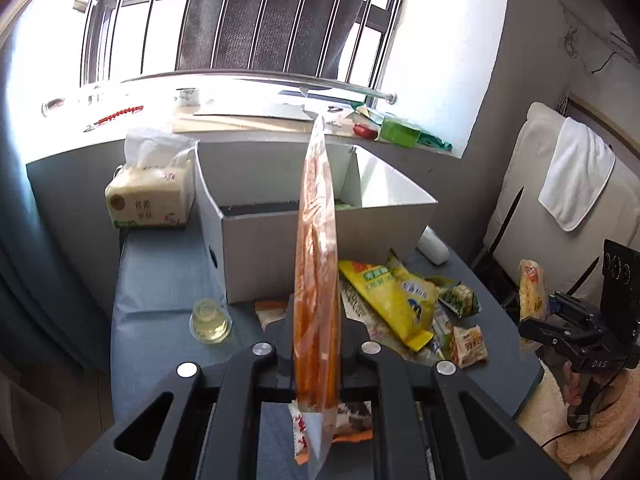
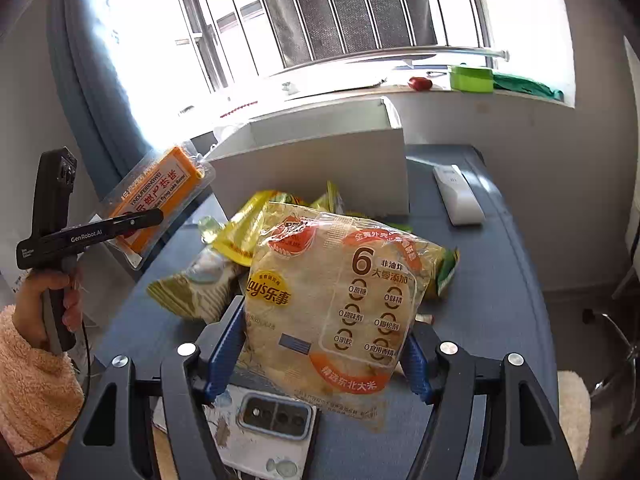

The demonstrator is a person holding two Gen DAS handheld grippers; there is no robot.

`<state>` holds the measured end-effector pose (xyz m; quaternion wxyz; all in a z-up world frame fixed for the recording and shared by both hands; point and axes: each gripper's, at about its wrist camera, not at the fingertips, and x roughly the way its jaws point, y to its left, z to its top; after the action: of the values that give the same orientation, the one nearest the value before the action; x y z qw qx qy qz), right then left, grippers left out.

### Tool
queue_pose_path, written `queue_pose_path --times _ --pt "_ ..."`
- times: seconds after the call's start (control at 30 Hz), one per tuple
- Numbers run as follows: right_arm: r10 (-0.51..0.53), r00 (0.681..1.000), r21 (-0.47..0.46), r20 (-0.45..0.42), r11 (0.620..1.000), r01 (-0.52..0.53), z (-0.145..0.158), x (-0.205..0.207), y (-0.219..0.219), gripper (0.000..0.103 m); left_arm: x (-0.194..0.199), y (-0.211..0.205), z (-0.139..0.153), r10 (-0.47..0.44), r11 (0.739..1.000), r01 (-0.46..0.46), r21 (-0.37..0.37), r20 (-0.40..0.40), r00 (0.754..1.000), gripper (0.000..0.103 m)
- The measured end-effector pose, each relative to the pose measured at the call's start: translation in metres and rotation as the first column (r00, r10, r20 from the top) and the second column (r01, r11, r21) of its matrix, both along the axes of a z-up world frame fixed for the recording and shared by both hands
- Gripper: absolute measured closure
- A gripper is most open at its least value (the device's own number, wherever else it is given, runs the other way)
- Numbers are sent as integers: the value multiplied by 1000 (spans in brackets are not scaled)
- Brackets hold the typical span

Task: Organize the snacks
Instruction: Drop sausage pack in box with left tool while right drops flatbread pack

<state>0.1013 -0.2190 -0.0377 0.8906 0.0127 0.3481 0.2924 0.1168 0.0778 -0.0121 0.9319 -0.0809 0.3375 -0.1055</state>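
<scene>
My left gripper (image 1: 316,344) is shut on an orange flat cake packet (image 1: 316,260), held edge-on above the table in front of the white box (image 1: 320,248). The same packet (image 2: 160,196) and left gripper (image 2: 154,216) show at the left of the right wrist view. My right gripper (image 2: 324,344) is shut on a Lay's rice snack bag (image 2: 332,300), lifted above the table; it also shows in the left wrist view (image 1: 532,290). A pile of snacks lies in front of the box, among them a yellow bag (image 1: 396,300) and small green packets (image 1: 460,298).
A tissue pack (image 1: 150,196) stands left of the box. A small cup of yellow liquid (image 1: 210,322) sits near the box's front left corner. A white remote (image 2: 458,196) lies right of the box. A phone (image 2: 272,428) lies under my right gripper. A chair with a towel (image 1: 576,176) stands to the right.
</scene>
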Motion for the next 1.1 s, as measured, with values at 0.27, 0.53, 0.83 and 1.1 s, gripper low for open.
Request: queue_pose_path --times 0.27,0.53,0.83,1.1 --pt "44 994 7 100 999 -45 66 102 38 30 84 -6 31 58 997 -56 -46 38 998 90" --pt "3 1000 -32 -13 999 -3 70 225 85 30 161 -6 30 134 991 -134 -23 -21 991 89" --pt "-63 998 -8 -16 998 63 55 265 87 0 165 11 29 207 978 -207 -3 -30 978 0" --pt "-21 1000 112 20 994 19 78 232 69 0 119 9 55 202 979 -203 21 51 978 0"
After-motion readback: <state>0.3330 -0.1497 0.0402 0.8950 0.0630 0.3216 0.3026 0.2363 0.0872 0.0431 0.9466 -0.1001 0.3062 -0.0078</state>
